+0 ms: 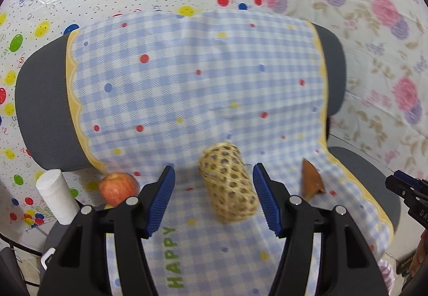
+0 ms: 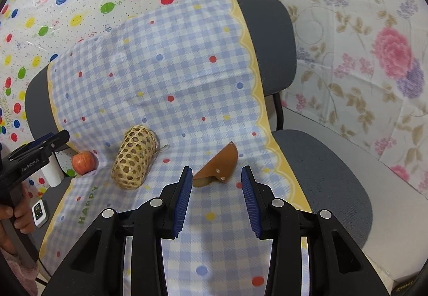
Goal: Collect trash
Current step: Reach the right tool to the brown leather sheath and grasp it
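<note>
A woven bamboo basket (image 1: pixel 227 182) lies on its side on the checked cloth over a grey chair seat; it also shows in the right wrist view (image 2: pixel 135 156). My left gripper (image 1: pixel 212 171) is open, its blue fingers on either side of the basket, apart from it. A brown leather pouch (image 2: pixel 218 170) lies to the basket's right, and also shows in the left wrist view (image 1: pixel 311 179). My right gripper (image 2: pixel 216 171) is open, its fingertips flanking the pouch without touching. A red apple (image 1: pixel 117 187) sits at the cloth's left edge, also in the right wrist view (image 2: pixel 83 161).
A white paper roll (image 1: pixel 56 195) stands left of the apple. The blue checked cloth (image 2: pixel 174 76) drapes over the chair back (image 2: pixel 270 36) and seat (image 2: pixel 329 170). Balloon-print and floral sheets hang behind. A small white device (image 2: pixel 39 211) lies at the seat's left.
</note>
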A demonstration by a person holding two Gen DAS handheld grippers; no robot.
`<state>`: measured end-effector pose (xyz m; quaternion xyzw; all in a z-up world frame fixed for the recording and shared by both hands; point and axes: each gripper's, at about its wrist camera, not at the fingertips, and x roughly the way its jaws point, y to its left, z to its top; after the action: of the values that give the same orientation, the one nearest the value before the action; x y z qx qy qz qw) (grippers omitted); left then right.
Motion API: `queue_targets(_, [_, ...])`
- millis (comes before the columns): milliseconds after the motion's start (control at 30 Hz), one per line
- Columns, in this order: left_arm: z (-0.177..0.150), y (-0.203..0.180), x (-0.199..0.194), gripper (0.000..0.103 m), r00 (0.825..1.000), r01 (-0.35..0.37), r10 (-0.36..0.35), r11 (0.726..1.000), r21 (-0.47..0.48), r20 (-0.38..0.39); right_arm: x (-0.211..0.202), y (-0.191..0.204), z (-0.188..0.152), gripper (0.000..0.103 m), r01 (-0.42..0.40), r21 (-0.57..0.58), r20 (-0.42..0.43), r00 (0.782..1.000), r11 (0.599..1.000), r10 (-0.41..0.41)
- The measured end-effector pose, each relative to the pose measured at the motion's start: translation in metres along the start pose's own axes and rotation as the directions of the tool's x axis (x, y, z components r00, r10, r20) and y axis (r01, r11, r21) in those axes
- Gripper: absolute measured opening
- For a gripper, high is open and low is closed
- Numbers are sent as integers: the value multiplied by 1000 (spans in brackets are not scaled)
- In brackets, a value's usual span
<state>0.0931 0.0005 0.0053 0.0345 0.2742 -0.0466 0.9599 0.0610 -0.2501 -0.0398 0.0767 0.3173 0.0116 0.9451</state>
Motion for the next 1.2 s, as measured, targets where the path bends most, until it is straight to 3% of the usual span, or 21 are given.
queue_targets(167, [5,2,28,69,1000,-2,2,1000,-6,-29,36,3,11,41,8,13,-24,1000,1000,-8])
queue_targets(233, [2,-3,47,76,998,10,-10,1000,-2,-69,50,6,13,47,15,17,-39,999,1000,-15])
queue_targets(467, [-17,-21,109,85,975,44,-46,999,-11,-220,94,9,9,62,52,-8,-101,994,999,-52])
queue_targets(700, [-28,-33,145,89,960,23,-30,999,-30,-279,114,0,8,78,96,6,-129,987,995,-95])
queue_targets(867, [-33,-35,162,88,953,-12,-4,999,-49,-302,118,-3,5,80,116,9,-136,984,993,-114])
queue_targets(933, [-35,-35,162,73,954,-7,-7,999,-48,-299,118,-3,4,80,122,6,-141,983,993,-119])
queue_targets(1200, [-43,-19,130,71,963,55,-63,998,-39,-260,121,2,-5,72,114,-12,-172,978,993,-114])
